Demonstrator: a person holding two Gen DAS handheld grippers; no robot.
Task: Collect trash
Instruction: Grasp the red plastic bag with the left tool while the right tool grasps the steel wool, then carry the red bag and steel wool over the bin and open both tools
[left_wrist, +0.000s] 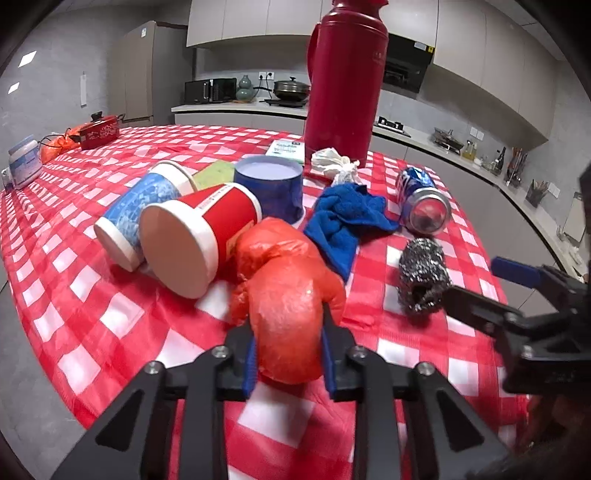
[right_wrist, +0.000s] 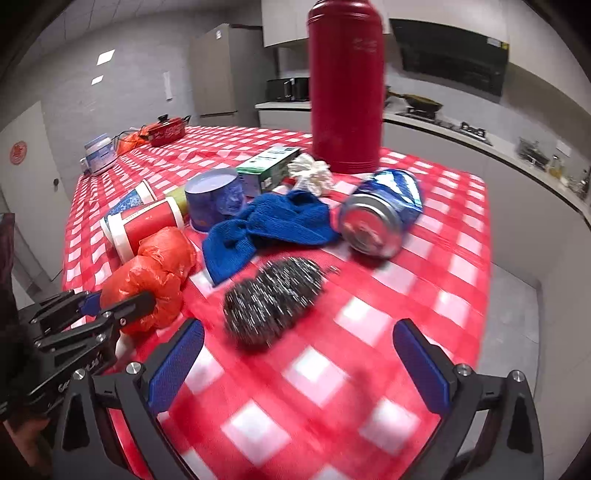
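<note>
Left jaws pinching red bag (left_wrist: 284, 314), near table edge (left_wrist: 110, 417)

A kitchen with grey walls (left_wrist: 55, 74) and a grey tiled floor (right_wrist: 517, 321). Ahead of the claw and to its left stands a tall fridge (left_wrist: 138, 70). Pale upper cabinets (left_wrist: 251, 18) run along the far wall above a long counter (left_wrist: 236, 108) that curves round to the right. A black range hood (right_wrist: 450, 55) hangs over the hob (right_wrist: 471, 130). 2 bright ceiling lights (right_wrist: 104, 58) show at upper left. A door (right_wrist: 29, 177) with a red emblem is far left.
</note>
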